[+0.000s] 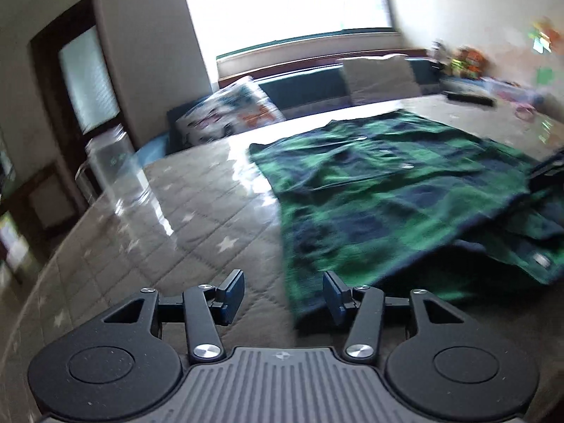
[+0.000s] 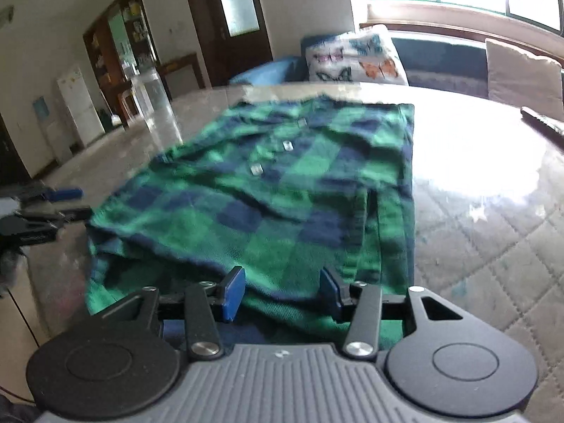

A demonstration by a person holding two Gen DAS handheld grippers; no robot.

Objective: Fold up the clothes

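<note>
The right gripper [image 2: 282, 294] hangs spread and empty over the near hem of the green-and-navy plaid shirt [image 2: 282, 190]; the left gripper [image 1: 283, 294], likewise spread, sits at its left edge on the quilted surface [image 1: 183, 211]. The sides look folded inward, so a lengthwise fold likely remains, needing both to pinch the near hem.

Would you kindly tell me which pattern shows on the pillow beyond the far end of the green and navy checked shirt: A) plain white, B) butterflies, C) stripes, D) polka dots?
B: in the right wrist view the white pillow past the green and navy checked shirt bears orange, teal and pink butterflies.
</note>
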